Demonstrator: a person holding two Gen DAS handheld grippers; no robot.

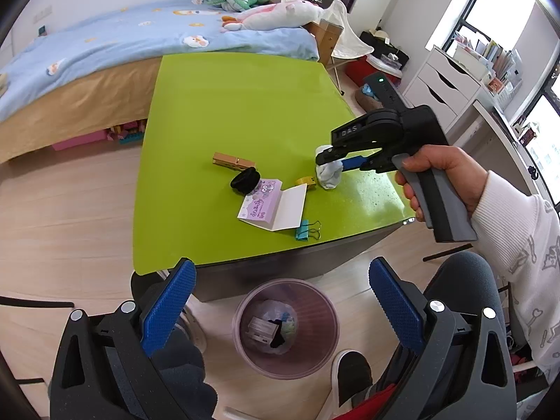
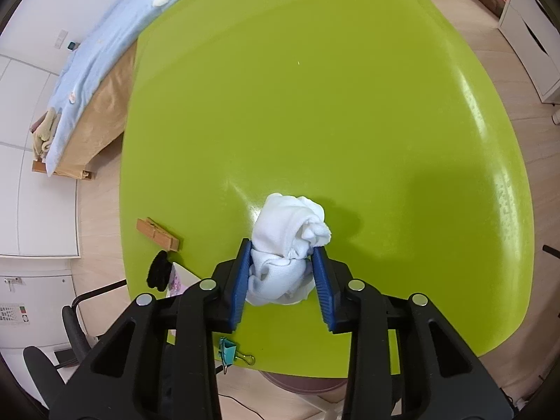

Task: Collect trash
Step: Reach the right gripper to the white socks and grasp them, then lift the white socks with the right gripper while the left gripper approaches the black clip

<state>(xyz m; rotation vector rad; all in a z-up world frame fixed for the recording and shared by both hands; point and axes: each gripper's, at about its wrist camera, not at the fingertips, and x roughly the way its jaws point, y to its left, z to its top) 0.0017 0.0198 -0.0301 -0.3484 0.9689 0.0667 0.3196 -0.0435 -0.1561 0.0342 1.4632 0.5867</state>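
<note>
right gripper [image 2: 281, 273] pinching white cloth wad [image 2: 288, 245] between blue pads [image 2: 241, 280], both sides in contact. wad near the front right edge of green table [image 1: 227, 105], bottom apparently touching or just off the surface; cannot tell which. left gripper [image 1: 280, 304] spread wide, holding nothing, hanging over trash bin [image 1: 245, 343] on the floor just below the table's front edge. bin already holding some scraps.

step in hand, as judged: carry wad to bin. soft bundle, loose folds above the pads, so firm squeeze throughout. lift straight up first to clear yellow block [image 1: 306, 182] just beside it and open notepad [image 1: 271, 206]. then draw back over the front edge, passing right of teal binder clip [image 1: 306, 232] at that edge. release only when centred over the bin mouth.

risk: a trailing fold catching the table edge.

other items left on the table: wooden clothespin [image 1: 232, 161], black hair tie [image 1: 245, 182].
</note>
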